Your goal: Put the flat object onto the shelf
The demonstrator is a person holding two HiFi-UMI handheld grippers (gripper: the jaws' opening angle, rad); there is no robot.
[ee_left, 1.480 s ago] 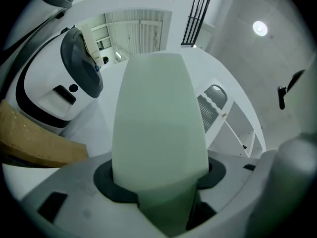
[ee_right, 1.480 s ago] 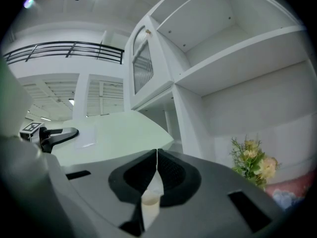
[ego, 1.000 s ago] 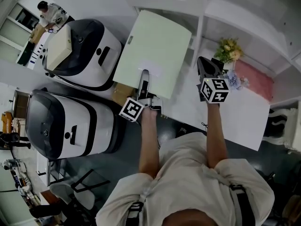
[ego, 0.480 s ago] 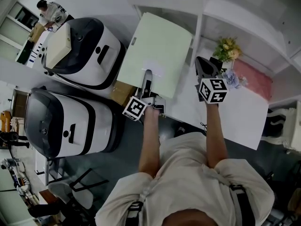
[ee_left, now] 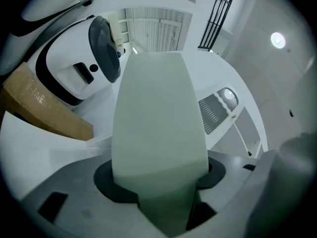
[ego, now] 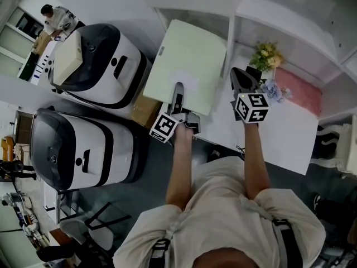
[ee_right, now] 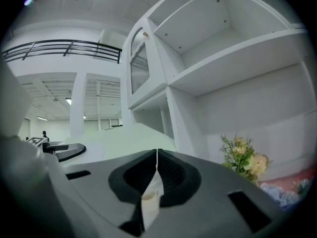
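The flat object (ego: pixel 187 66) is a pale green board with rounded corners, held tilted up in front of the white shelf unit (ego: pixel 237 7). My left gripper (ego: pixel 178 94) is shut on its near edge. In the left gripper view the board (ee_left: pixel 158 118) fills the middle and runs out from between the jaws of that gripper (ee_left: pixel 161 182). My right gripper (ego: pixel 244 78) hovers to the right of the board, over the white table, shut with nothing in it. In the right gripper view the jaws of that gripper (ee_right: pixel 157 158) meet, and the open shelf compartments (ee_right: pixel 223 48) rise ahead.
A bunch of yellow flowers (ego: pixel 268 56) and a pink item (ego: pixel 300 91) stand on the white table (ego: pixel 281 135) under the shelf. Two large white-and-black machines (ego: pixel 95 66) (ego: pixel 78 149) and a cardboard piece (ego: pixel 144 110) are at the left. A person (ego: pixel 54 17) stands far off.
My left gripper has shifted slightly to the right with the board still in it, toward the shelf. The right gripper has barely moved.
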